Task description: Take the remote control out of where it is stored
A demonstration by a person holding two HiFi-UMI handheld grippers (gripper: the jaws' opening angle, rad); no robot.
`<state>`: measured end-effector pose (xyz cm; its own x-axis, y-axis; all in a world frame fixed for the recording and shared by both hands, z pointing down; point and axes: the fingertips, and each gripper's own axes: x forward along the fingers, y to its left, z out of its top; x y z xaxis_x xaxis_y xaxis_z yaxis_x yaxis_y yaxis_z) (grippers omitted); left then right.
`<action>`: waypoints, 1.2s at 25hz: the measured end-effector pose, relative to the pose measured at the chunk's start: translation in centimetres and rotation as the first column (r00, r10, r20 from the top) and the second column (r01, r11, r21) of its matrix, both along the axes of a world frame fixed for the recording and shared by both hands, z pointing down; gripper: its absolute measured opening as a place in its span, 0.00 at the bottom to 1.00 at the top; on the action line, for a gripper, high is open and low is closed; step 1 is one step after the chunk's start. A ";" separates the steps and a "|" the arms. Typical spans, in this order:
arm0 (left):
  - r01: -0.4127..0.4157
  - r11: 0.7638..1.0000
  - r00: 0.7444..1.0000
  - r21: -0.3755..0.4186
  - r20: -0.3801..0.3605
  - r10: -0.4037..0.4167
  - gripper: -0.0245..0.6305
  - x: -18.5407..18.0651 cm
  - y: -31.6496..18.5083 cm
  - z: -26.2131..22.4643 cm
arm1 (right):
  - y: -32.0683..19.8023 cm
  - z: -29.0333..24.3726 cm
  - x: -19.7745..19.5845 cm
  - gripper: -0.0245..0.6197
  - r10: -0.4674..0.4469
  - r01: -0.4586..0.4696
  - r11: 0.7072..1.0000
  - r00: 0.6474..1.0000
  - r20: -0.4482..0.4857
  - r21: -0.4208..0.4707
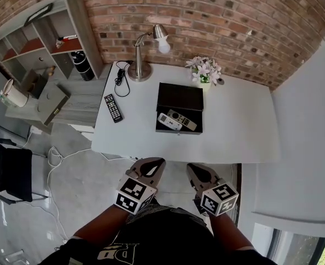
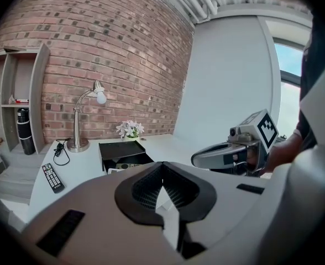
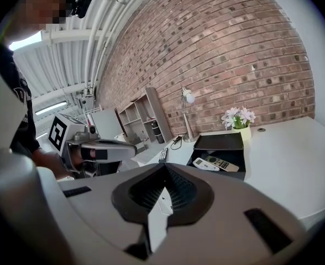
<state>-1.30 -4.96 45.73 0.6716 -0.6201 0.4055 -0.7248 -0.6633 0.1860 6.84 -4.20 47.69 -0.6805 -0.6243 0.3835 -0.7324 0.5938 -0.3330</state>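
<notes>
Closed and empty, left gripper (image 1: 156,162) and right gripper (image 1: 194,167) are hovering off the table's (image 1: 240,131) near edge. Two remotes (image 1: 176,121) are lying in one box (image 1: 179,95), and one black remote (image 1: 113,107) is lying by the left edge.

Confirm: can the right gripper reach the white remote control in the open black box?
Probably yes: the black box lies open, nothing covers the white remote control. The right gripper, shut, must open and advance over the white table.

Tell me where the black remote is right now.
In the head view, the black remote lies on the white table, left of the open black box, near the lamp's cord.
</notes>
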 end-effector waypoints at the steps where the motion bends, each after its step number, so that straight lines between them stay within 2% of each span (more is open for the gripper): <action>1: -0.003 1.000 1.000 0.003 0.000 0.003 0.05 -0.4 -0.6 0.0 | -0.6 0.1 -0.4 0.05 0.002 -0.002 1.000 1.000 -0.003 -0.003; 8: -0.052 0.999 0.998 0.000 0.026 0.052 0.05 -2.8 -4.7 0.4 | -4.4 0.6 -2.6 0.05 0.028 -0.029 0.999 0.999 -0.032 -0.016; 16: -0.118 0.992 0.992 -0.038 0.038 0.119 0.05 -3.3 -6.9 1.7 | -7.4 1.9 -2.6 0.04 0.097 -0.099 0.995 0.993 -0.072 -0.027; 24: -0.151 0.983 0.984 -0.108 0.076 0.160 0.05 -2.2 -8.4 3.9 | -10.4 4.0 -1.2 0.05 0.046 -0.048 0.999 0.974 -0.223 -0.001; 27: -0.132 0.985 0.986 -0.109 0.087 0.141 0.05 -1.7 -9.6 4.4 | -12.4 4.9 -0.2 0.05 0.023 -0.015 0.999 0.953 -0.301 0.029; 30: -0.100 0.988 0.988 -0.118 0.105 0.112 0.05 -1.2 -10.8 5.1 | -14.1 6.3 0.7 0.05 -0.033 0.046 0.999 0.916 -0.400 0.023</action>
<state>-2.51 -15.73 50.84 0.6782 -0.4943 0.5438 -0.6717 -0.7171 0.1858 7.57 -18.33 53.95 -0.4993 -0.6161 0.6092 -0.7764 0.6303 0.0012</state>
